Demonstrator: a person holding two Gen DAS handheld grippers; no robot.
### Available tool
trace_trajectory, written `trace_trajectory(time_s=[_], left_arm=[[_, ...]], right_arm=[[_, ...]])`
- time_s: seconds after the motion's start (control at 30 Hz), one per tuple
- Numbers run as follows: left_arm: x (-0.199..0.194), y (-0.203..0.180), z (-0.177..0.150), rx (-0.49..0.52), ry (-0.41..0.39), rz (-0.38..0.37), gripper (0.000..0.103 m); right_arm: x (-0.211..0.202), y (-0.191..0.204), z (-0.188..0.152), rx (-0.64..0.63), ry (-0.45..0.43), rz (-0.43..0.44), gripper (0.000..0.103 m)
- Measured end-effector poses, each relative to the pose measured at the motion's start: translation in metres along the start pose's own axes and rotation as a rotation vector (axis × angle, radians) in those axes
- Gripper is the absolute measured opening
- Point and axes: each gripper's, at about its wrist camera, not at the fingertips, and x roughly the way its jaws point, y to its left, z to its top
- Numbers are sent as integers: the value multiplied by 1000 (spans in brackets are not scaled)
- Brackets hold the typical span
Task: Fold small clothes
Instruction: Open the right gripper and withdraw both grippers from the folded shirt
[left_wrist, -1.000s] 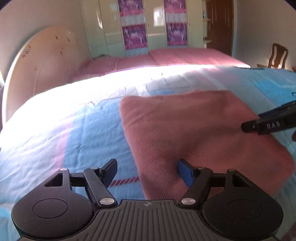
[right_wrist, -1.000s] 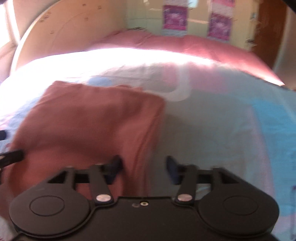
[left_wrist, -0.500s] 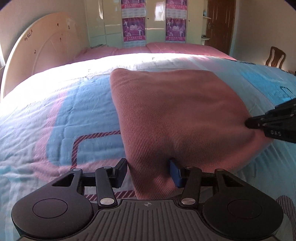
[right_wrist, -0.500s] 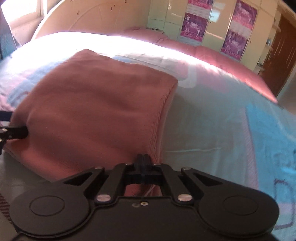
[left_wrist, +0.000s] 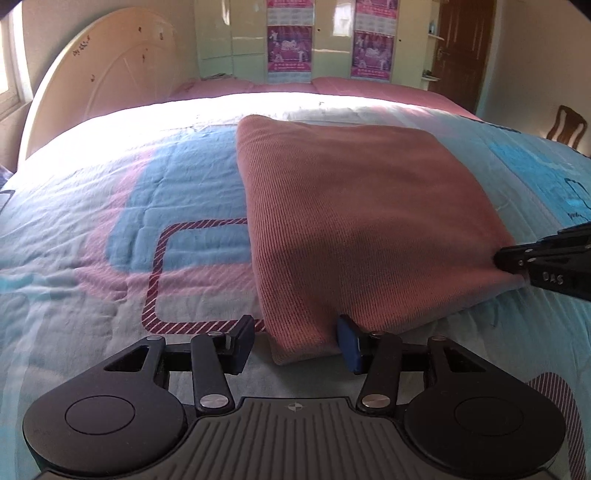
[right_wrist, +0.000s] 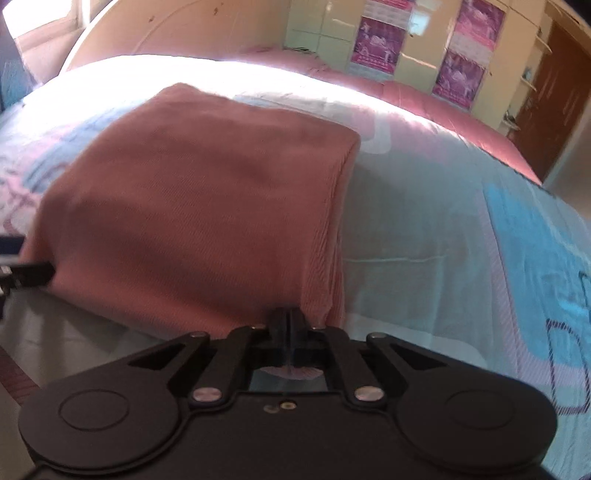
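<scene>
- a bedroom, with a wide bed under a blue, pink and white cover (left_wrist: 155, 221); a cream headboard (left_wrist: 110, 81) stands at its far end, a wardrobe with purple posters behind it.
- the pink knitted garment (left_wrist: 362, 206) lies flat on the cover, already folded into a thick rectangle.
- a second ago both tongs were spread above the cloth; now both are low at its near edge.
- the right gripper (right_wrist: 286, 323) has pressed together and pinches the near right corner of the garment.
- the left gripper (left_wrist: 295, 343) has narrowed but is not closed: the near left corner sits between its fingers, the right pad (left_wrist: 349, 343) touches the cloth, the left pad (left_wrist: 242, 343) is apart.
- i judge the next fold can begin only when the left side also pinches; otherwise the cloth lifts crooked.
</scene>
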Motion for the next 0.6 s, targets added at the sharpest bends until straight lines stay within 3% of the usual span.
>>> trace_trajectory(time_s=[0.1, 0.4, 0.6], left_arm=[[-22, -7, -2, 8, -31, 6, 47], [-92, -39, -31, 38, -119, 2, 47], [-152, -54, -53, 40, -171, -10, 47]], right_arm=[[-28, -8, -6, 75, -45, 55, 3], [-131, -17, -50, 100, -174, 89, 6], [-188, -12, -70, 127, -216, 92, 11]])
